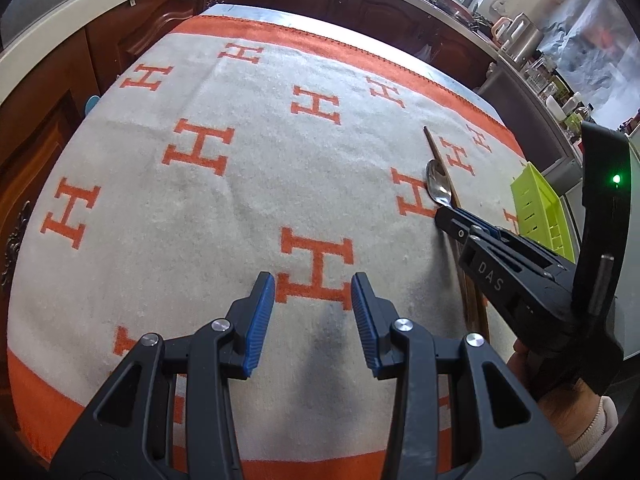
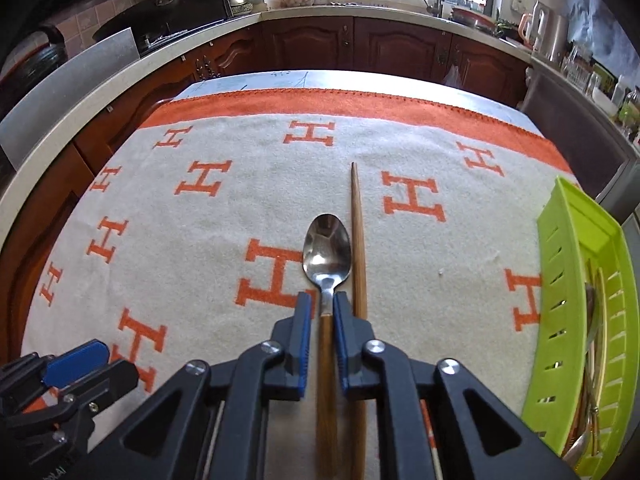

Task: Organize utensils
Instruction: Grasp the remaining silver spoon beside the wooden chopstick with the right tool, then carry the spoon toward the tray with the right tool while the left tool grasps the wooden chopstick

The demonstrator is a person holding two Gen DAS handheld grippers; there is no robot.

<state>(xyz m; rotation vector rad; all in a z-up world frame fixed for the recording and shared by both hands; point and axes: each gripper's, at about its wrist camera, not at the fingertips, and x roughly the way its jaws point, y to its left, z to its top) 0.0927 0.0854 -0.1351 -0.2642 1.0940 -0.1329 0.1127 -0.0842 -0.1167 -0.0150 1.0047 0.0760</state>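
A metal spoon [image 2: 327,250] with a wooden handle lies on the orange-and-white blanket [image 2: 224,216], bowl pointing away. A wooden chopstick [image 2: 357,240] lies right beside it on its right. My right gripper [image 2: 323,304] has its blue pads [image 2: 305,336] closed in around the spoon's neck and handle, low on the blanket. In the left wrist view the spoon [image 1: 438,186] and right gripper [image 1: 448,216] show at the right. My left gripper [image 1: 313,292] is open and empty above the blanket, left of the spoon.
A lime green slotted utensil basket [image 2: 568,292] stands at the table's right edge with several utensils inside; it also shows in the left wrist view [image 1: 540,204]. Dark wood cabinets [image 2: 360,48] and a counter with a sink ring the table.
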